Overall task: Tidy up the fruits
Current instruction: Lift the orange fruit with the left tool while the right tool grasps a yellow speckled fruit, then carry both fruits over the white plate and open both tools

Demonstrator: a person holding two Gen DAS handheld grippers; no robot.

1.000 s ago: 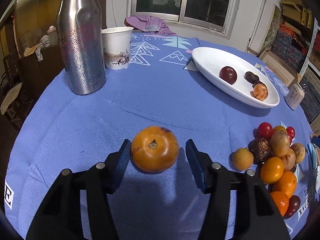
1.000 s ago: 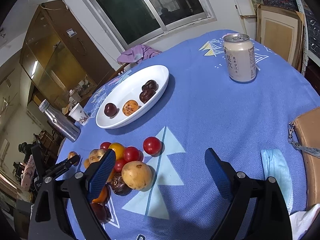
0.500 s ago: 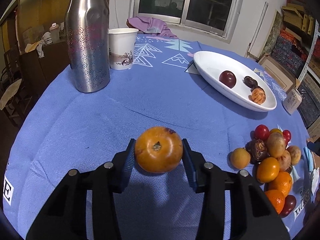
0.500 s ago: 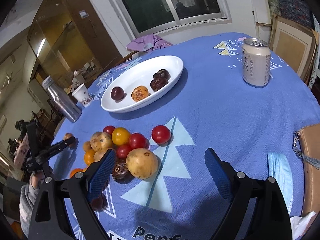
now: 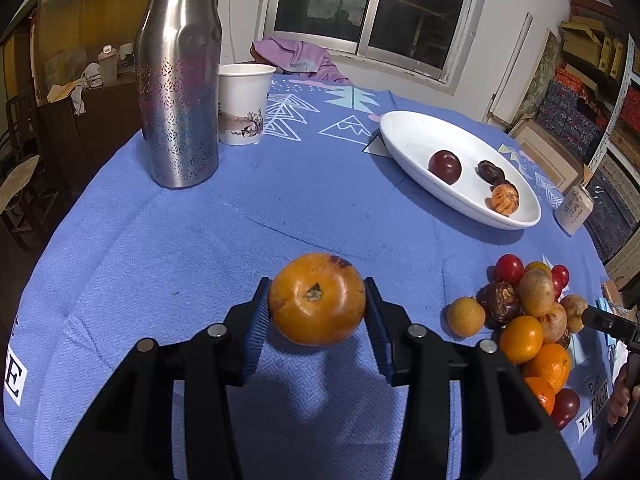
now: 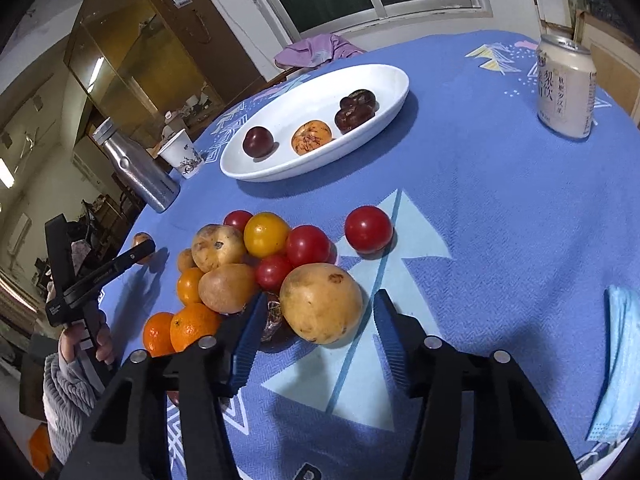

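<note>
My left gripper point(image 5: 317, 312) is shut on an orange persimmon point(image 5: 317, 303) and holds it just above the blue tablecloth. A white oval dish point(image 5: 404, 148) at the right holds a dark plum point(image 5: 445, 166), a date and a small orange fruit. A pile of fruit point(image 5: 528, 312) lies at the right. In the right wrist view my right gripper point(image 6: 318, 322) is open, its jaws on either side of a large yellow-brown fruit point(image 6: 322, 302) at the front of the pile. The dish point(image 6: 280, 168) lies beyond.
A steel bottle point(image 5: 180, 76) and a paper cup point(image 5: 244, 102) stand at the back left. A drink can point(image 6: 566, 88) stands at the far right. A blue face mask point(image 6: 616, 364) lies at the right edge. A lone red tomato point(image 6: 368, 228) sits beside the pile.
My left gripper closed on the persimmon and lifted it slightly. My right gripper came down and forward to the pile, its jaws narrowing around the yellow-brown fruit.
</note>
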